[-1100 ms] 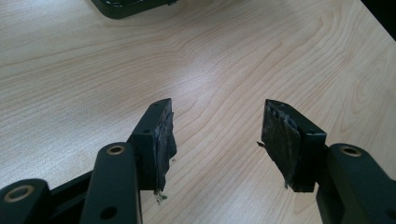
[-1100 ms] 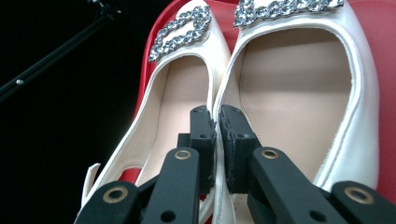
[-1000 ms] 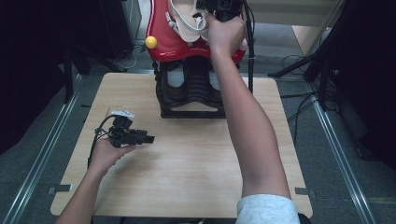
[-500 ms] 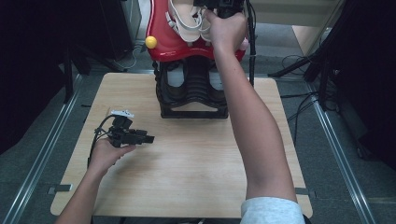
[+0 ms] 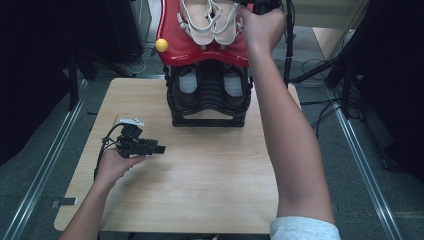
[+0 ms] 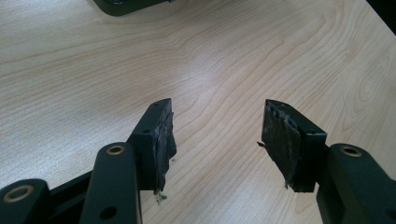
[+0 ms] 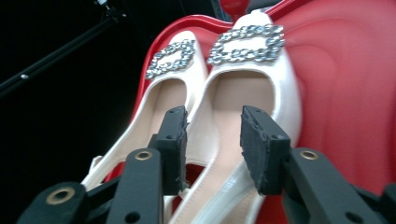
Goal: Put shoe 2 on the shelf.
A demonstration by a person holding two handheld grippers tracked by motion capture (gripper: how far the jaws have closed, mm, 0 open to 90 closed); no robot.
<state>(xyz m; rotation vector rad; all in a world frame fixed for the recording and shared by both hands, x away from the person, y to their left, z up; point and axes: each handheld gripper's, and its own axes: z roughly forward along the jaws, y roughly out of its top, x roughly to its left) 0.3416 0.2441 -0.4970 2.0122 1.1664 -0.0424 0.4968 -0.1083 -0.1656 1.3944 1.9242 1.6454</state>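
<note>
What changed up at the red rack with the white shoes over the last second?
The right hand-held gripper has just been opening its jaws, letting go of the white shoes on the red shelf and easing back. The left hand-held gripper stayed open over the table.

Right gripper (image 7: 212,140) jaws just opened off white shoes (image 5: 210,22), now side by side on red shelf (image 5: 175,45); hand drawn back.

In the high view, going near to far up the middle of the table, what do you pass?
Bare wooden table → black shoe rack with dark shoes inside → red top shelf → pair of white sandals.
</note>
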